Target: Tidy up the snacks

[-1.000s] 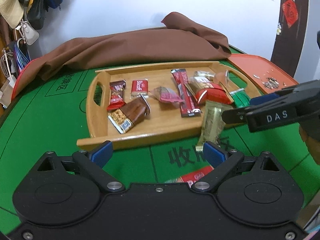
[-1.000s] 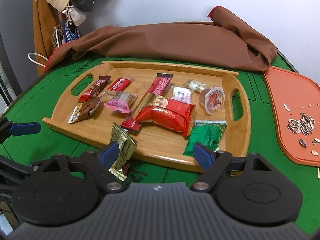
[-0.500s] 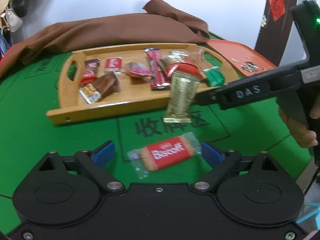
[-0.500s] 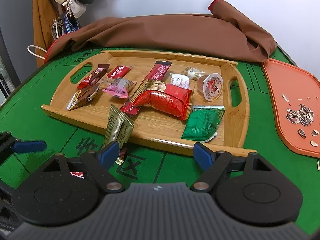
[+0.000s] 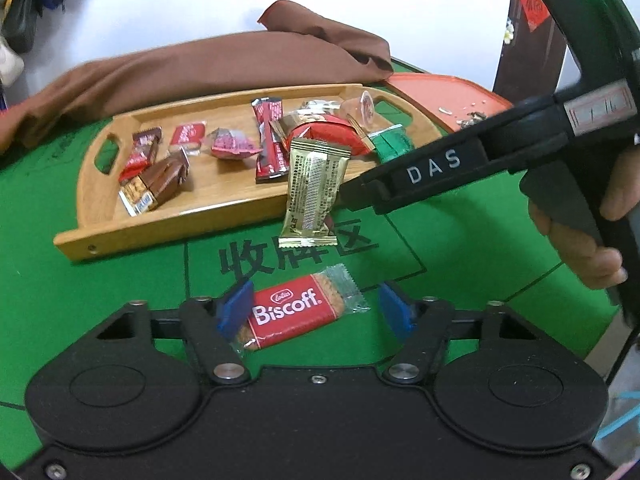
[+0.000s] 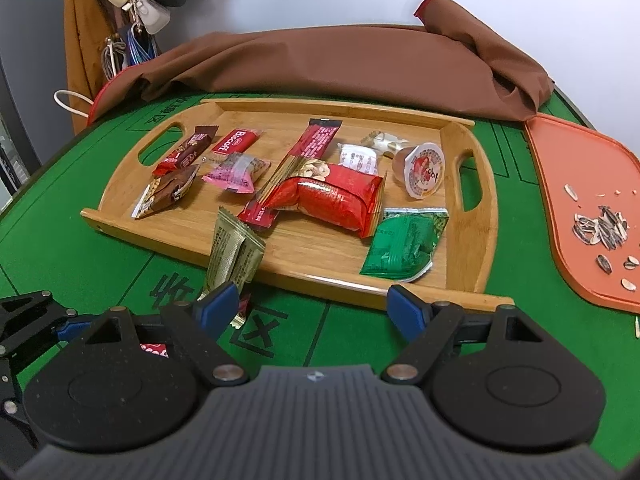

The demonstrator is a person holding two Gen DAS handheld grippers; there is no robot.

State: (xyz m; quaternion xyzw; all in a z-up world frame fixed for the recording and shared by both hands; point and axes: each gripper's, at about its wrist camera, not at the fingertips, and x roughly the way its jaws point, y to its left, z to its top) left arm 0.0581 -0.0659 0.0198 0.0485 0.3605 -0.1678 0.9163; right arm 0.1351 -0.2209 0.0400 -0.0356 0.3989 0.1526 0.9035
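A shallow bamboo tray (image 6: 472,248) with cut-out handles sits on the green felt desk (image 5: 100,292), which is printed with dark characters and lines. On the tray's smooth wood lie crinkly wrapped snacks: a puffy red nut bag (image 6: 332,196), a flat green sachet (image 6: 402,246), a round foil-lidded jelly cup (image 6: 424,170), a long dark-red stick pack (image 6: 308,148) and a small red Biscoff pack (image 6: 236,140).

Just in front of the tray's near rim, a glossy gold packet (image 5: 314,188) stands nearly upright over the felt. It leans against the right gripper's left blue pad (image 6: 218,300); the right gripper (image 6: 312,304) is spread wide and clamps nothing, angled toward the tray. A hand (image 5: 580,236) wraps its black handle.

Nearer than the tray, a rectangular Biscoff biscuit (image 5: 296,310) in clear-ended red wrap lies flat on the felt between the fingers of the left gripper (image 5: 316,310), which is wide apart, low and level over the desk.

Right of the tray, an orange plastic mat (image 6: 560,168) carries striped sunflower seeds (image 6: 602,228).
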